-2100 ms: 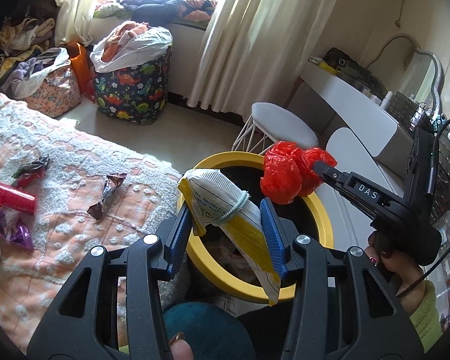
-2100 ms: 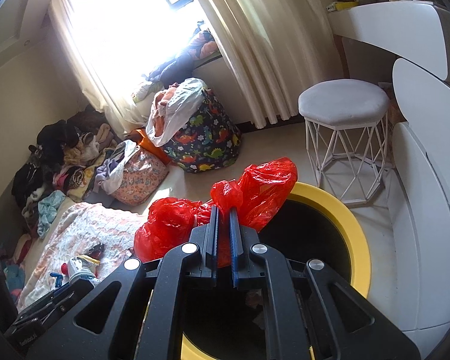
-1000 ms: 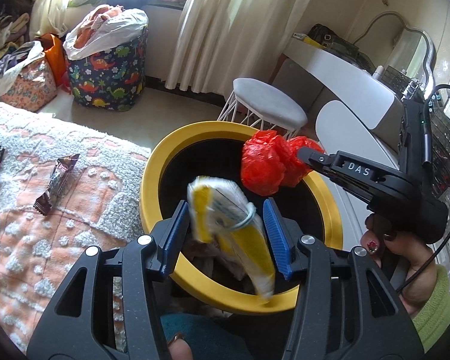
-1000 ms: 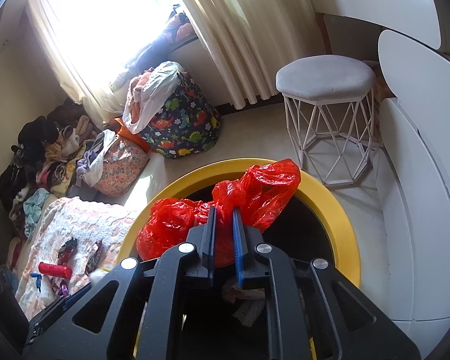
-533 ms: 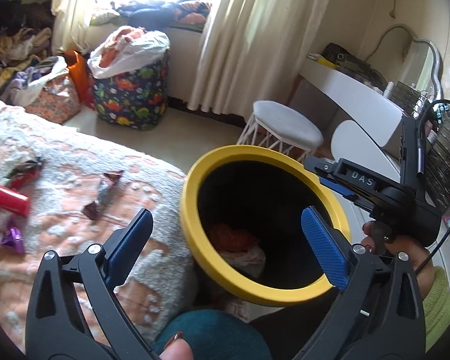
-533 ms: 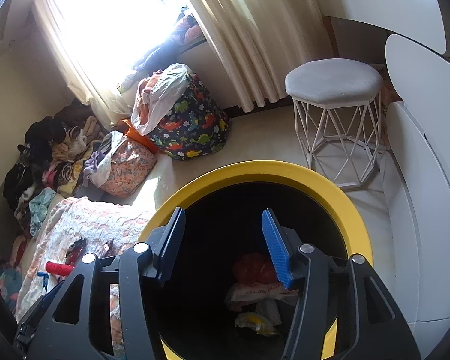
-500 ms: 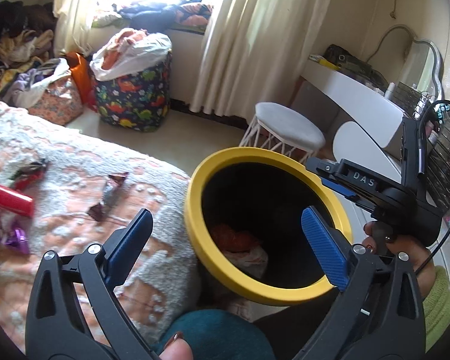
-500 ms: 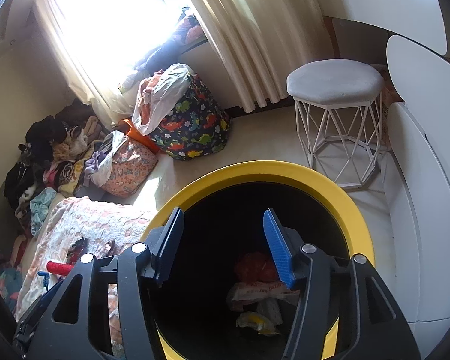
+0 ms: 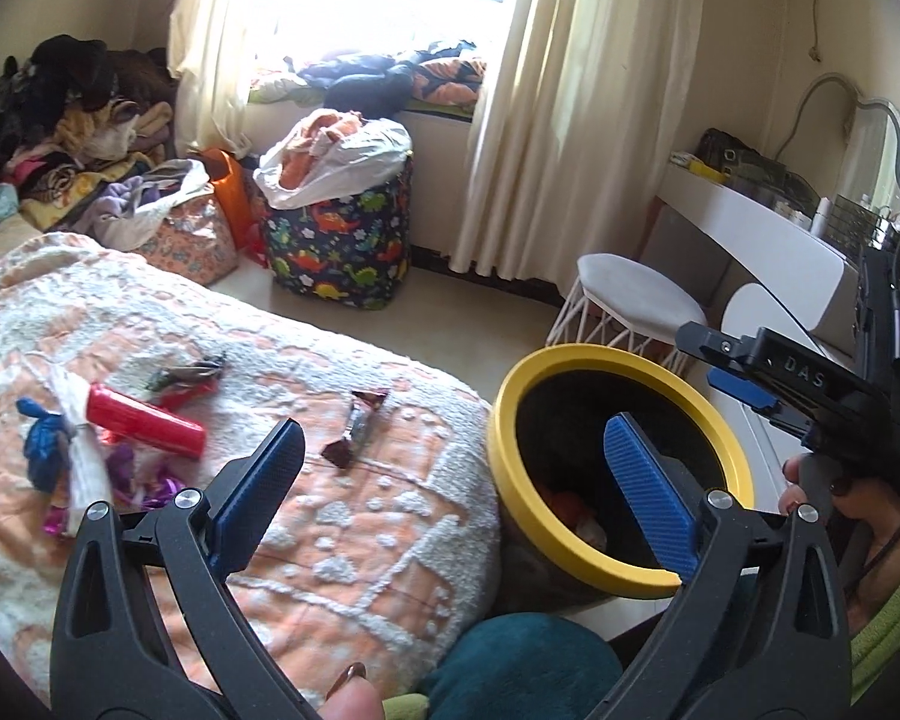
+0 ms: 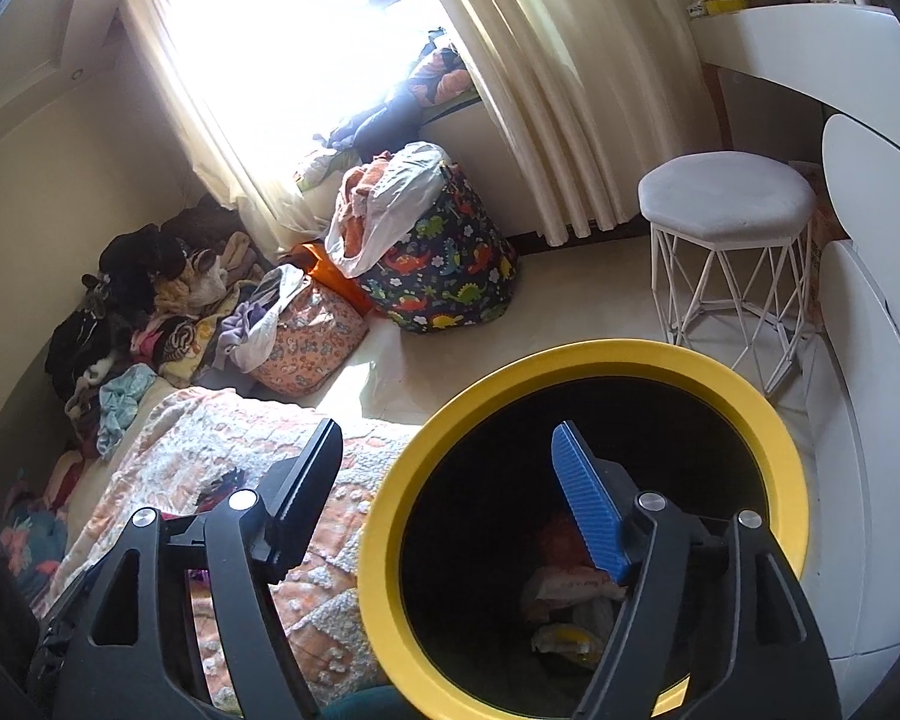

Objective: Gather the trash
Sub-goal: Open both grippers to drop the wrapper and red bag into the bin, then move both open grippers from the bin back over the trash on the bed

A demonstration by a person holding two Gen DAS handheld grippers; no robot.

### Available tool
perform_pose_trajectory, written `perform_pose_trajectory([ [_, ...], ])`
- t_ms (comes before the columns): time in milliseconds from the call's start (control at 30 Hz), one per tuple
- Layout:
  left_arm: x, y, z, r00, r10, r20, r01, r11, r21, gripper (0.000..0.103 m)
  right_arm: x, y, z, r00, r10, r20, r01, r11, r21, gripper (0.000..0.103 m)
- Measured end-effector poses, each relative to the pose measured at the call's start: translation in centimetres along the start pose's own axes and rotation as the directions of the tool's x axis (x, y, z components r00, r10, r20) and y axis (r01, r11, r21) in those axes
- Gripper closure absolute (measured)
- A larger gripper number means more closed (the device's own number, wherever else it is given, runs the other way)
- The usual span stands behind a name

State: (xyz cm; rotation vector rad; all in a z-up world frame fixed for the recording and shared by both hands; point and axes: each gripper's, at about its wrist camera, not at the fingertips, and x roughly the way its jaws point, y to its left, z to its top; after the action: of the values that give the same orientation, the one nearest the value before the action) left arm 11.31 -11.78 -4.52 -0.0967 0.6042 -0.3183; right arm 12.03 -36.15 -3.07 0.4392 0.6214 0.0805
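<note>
A black bin with a yellow rim stands beside the bed. Inside it lie the red bag and the white-and-yellow wrapper. On the bedspread lie a red tube, a brown wrapper, a dark wrapper and purple foil. My left gripper is open and empty, over the bed's edge and the bin. My right gripper is open and empty above the bin; it also shows in the left wrist view.
A white stool stands behind the bin, beside a white dressing table. A dinosaur-print laundry bag, a floral bag and piles of clothes stand by the window wall.
Both grippers opened and dropped the red bag and the white-and-yellow wrapper into the bin. The left gripper has since swung left, so more of the bed shows.
</note>
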Motion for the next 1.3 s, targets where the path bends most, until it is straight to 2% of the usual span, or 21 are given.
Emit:
perform_pose_trajectory([
  [467,-2.9,4.7,0.3,0.994,0.092,0.065,-0.087,0.993,-0.077,0.011,-0.7,4.5,-1.0,0.998,0.06,-0.01,-0.061,0.995,-0.075,0.032],
  [1300,-5.7,12.1,0.1,0.971,0.212,0.111,-0.19,0.964,-0.185,0.011,-0.8,11.9,-4.1,0.99,0.128,-0.062,-0.138,0.967,-0.213,0.023],
])
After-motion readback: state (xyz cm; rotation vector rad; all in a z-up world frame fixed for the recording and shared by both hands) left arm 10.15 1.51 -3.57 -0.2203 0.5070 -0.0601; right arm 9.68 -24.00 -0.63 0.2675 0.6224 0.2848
